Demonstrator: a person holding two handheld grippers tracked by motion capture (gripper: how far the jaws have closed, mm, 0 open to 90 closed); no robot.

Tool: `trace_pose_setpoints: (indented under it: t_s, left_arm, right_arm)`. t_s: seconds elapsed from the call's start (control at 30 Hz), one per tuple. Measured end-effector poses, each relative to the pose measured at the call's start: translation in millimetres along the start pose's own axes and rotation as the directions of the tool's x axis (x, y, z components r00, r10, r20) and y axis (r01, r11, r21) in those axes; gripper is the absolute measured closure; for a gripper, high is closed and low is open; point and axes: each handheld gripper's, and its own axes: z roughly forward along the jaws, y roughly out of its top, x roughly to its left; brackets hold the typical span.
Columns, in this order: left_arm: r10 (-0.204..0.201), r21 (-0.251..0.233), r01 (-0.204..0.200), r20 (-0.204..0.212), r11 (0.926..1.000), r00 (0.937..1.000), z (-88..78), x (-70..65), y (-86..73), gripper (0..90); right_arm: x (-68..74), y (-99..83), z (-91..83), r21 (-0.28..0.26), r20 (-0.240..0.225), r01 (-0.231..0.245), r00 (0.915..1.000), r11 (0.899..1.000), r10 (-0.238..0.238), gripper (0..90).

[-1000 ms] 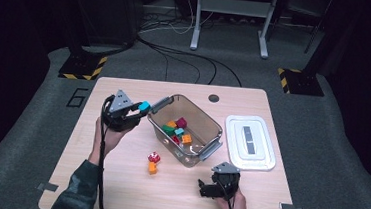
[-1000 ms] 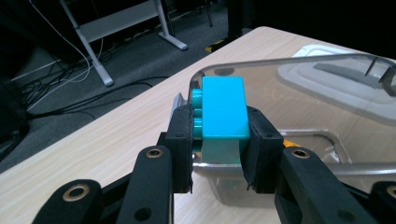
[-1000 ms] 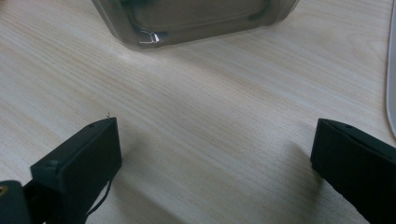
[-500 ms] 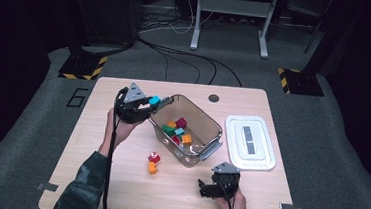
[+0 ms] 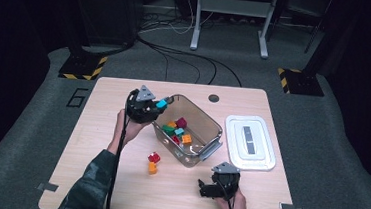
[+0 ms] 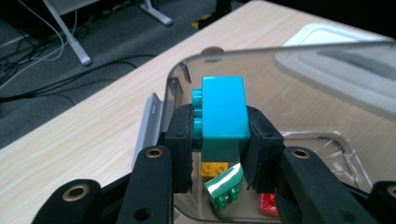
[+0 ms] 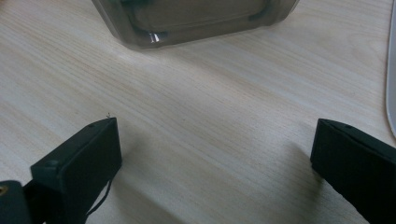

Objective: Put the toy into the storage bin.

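A pale wooden table with rounded corners (image 5: 92,177) is filling the middle of the high view, standing on grey carpet. Near its centre a clear rectangular plastic bin (image 5: 207,124) is sitting at an angle, with grey handles at its ends. Just to the bin's right, a white rectangular lid with a grey strip (image 5: 249,142) is lying flat on the table, apart from the bin.

The left gripper (image 5: 159,104) is hovering at the bin's near-left corner, held by a hand whose camouflage-patterned sleeve (image 5: 87,182) is coming in from the bottom edge. Its jaws are pinching a turquoise plastic building brick (image 6: 223,112) between them. In the left gripper view the brick is sitting just above the bin's rim, studs facing the left jaw.

The right gripper (image 7: 212,158) is resting low over the table near the front edge, below the bin's near-right end. Its jaws are standing wide apart with nothing but bare wood between them (the bin's base is showing at the top of the right gripper view).

Inside the bin a small heap of bricks is lying: green (image 5: 168,130), orange (image 5: 187,139), dark red (image 5: 181,122) and others too small to tell. On the table in front of the bin, a red brick (image 5: 153,157) is touching an orange brick (image 5: 152,168).
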Motion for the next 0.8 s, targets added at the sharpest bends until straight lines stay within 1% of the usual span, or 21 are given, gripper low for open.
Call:
trace_pose_setpoints:
  t_s: [0.07,0.13,0.17,0.2,0.23,0.33,0.37,0.43,0.47,0.5,0.57,0.6,0.7,0.73,0.8]
  left_arm:
    - [-0.014,0.007,0.014,0.002,0.9999,0.9999,5.7,-1.1,-2.0,66.6]
    - [-0.016,0.016,0.016,0.01,0.9997,0.9998,9.2,0.1,-3.8,65.6]
    - [-0.034,0.023,0.034,0.014,0.9992,0.9993,11.0,0.0,-5.1,60.6]
    - [-0.034,0.027,0.034,0.014,0.9991,0.9993,11.6,0.4,-5.9,54.2]
    - [-0.034,0.04,0.033,0.02,0.9987,0.9992,11.4,0.9,-7.0,50.6]
    - [-0.047,0.04,0.046,0.015,0.9981,0.9988,7.4,0.8,-11.1,38.2]
    - [-0.059,0.027,0.059,0.015,0.9979,0.9981,4.5,0.6,-12.7,33.6]
    - [-0.065,0.01,0.065,-0.003,0.9979,0.9979,-2.6,0.8,-16.2,27.5]
    - [-0.072,0.005,0.072,-0.011,0.9974,0.9974,-6.0,0.5,-18.2,23.7]
    - [-0.071,0.002,0.071,-0.017,0.9975,0.9974,-9.1,0.4,-20.0,20.8]
    - [-0.085,-0.007,0.085,-0.018,0.9964,0.9962,-18.1,0.9,-25.3,16.8]
    - [-0.085,-0.021,0.084,-0.027,0.9962,0.996,-22.8,0.3,-29.0,15.8]
    - [-0.088,-0.031,0.087,-0.03,0.9957,0.9957,-31.1,-1.5,-36.7,15.7]
    - [-0.085,-0.037,0.084,-0.036,0.9958,0.9957,-34.9,-2.8,-41.2,15.9]
    - [-0.09,-0.035,0.089,-0.034,0.9954,0.9954,-39.8,-4.7,-48.5,15.5]
  right_arm:
    - [0.3,0.1,-0.1,0.001,0.001,-0.005,1.0,1.0,0.005,0.9]
    - [0.0,0.0,0.0,0.0,0.0,0.0,1.0,1.0,0.0,0.9]
    - [-0.2,-0.1,0.0,-0.001,0.0,0.002,1.0,1.0,-0.002,0.9]
    - [-0.2,-0.1,0.0,-0.001,0.0,0.002,1.0,1.0,-0.002,0.9]
    - [-0.2,-0.1,0.0,-0.001,0.0,0.002,1.0,1.0,-0.002,0.9]
    - [0.0,-0.1,-0.1,-0.001,-0.002,0.0,1.0,1.0,0.0,0.9]
    - [0.1,-0.1,-0.1,-0.001,-0.002,0.0,1.0,1.0,0.0,0.9]
    - [0.1,-0.1,-0.1,-0.001,-0.002,0.0,1.0,1.0,0.0,0.9]
    - [0.0,-0.1,-0.1,-0.001,-0.002,0.0,1.0,1.0,0.0,0.9]
    - [-0.1,-0.1,-0.1,-0.001,0.0,0.002,1.0,1.0,-0.002,0.9]
    - [0.1,-0.1,-0.1,-0.001,-0.002,0.0,1.0,1.0,0.0,0.9]
    - [0.0,-0.1,-0.1,-0.001,-0.002,0.0,1.0,1.0,0.0,0.9]
    - [-0.1,-0.1,0.0,-0.001,0.0,0.002,1.0,1.0,-0.002,0.9]
    - [0.0,-0.1,-0.1,-0.001,-0.002,0.0,1.0,1.0,0.0,0.9]
    - [-0.1,-0.1,-0.1,-0.001,0.0,0.001,1.0,1.0,-0.001,0.9]
